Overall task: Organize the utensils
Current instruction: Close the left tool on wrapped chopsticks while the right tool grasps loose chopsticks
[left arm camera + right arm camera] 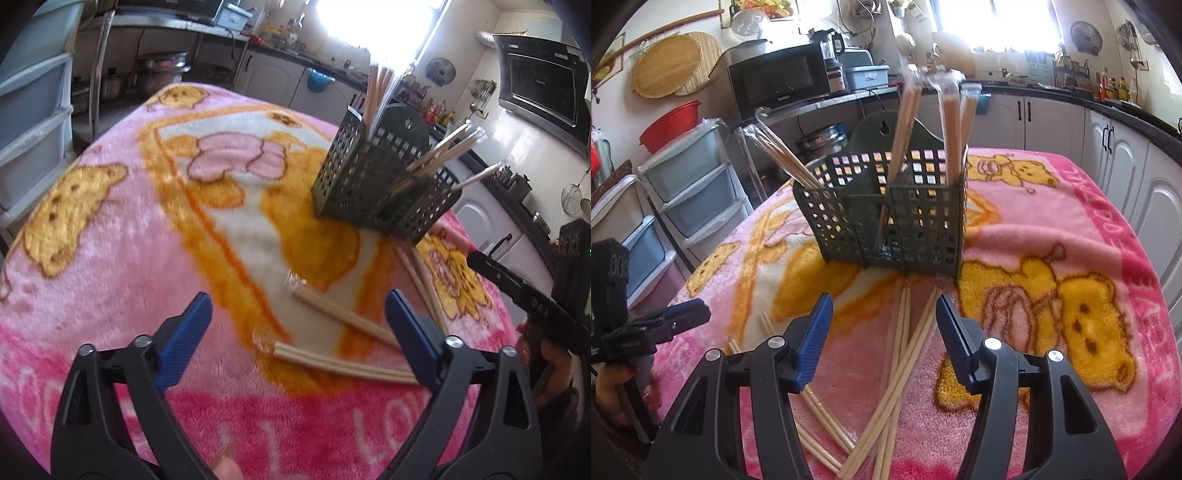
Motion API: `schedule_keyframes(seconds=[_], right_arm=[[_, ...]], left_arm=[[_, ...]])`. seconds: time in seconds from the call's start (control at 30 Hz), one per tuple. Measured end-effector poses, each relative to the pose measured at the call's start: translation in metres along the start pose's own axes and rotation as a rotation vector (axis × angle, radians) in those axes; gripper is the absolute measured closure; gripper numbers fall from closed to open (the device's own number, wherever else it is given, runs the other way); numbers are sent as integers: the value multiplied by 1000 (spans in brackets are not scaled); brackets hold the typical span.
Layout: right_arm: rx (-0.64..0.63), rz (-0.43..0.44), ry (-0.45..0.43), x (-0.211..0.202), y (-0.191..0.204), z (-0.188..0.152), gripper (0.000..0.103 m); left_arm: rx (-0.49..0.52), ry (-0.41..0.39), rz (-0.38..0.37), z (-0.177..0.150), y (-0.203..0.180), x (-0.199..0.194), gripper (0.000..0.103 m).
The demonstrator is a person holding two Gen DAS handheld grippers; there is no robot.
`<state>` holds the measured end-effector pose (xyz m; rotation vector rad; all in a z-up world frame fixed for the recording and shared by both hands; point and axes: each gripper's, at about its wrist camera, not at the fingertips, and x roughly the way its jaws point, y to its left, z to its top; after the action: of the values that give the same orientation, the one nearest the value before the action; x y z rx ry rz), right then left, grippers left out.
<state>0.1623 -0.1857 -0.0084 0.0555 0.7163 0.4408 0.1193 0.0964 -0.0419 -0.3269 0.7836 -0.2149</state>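
Observation:
A dark green slotted utensil holder stands on the pink bear-print blanket, with several plastic-wrapped chopstick pairs upright or leaning in its compartments. My left gripper is open just above two loose chopstick pairs; its pads touch nothing. It also shows at the left edge of the right wrist view, as the left gripper. My right gripper is open over crossed chopsticks lying in front of the holder. More chopsticks lie to the lower left.
Plastic drawer units stand beyond the table's left edge. A microwave sits on a shelf behind. White cabinets run along the right. A person's hand holds the left gripper's handle.

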Motion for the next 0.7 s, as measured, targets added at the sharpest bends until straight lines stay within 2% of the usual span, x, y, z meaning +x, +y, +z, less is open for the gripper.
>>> schedule_keyframes(seconds=[0.07,0.17,0.27,0.37,0.43,0.5,0.57,0.7], right_arm=[[9,-3,15,5,-4,-1,51],[26,-7,35,14,-11,-2,54],[50,-15,64,26,-18,-2,59],[77,-20,89,38,-26,-2,61],[93,-28,108,47,-31,0,62],[106,-35,124,56,-34,1,64],[116,-49,144,66,-36,3,68],[126,-91,168,80,-39,6,72]], left_arm=[[-7,25,-3,-7,2,3,24],[-31,53,-13,-14,5,8,36],[-84,83,-37,-21,13,16,41],[-100,74,-50,-22,15,18,45],[-99,66,-62,-21,15,18,55],[-81,76,-60,-21,12,23,76],[-74,90,-72,-21,11,29,84],[-57,94,-65,-22,9,34,91]])
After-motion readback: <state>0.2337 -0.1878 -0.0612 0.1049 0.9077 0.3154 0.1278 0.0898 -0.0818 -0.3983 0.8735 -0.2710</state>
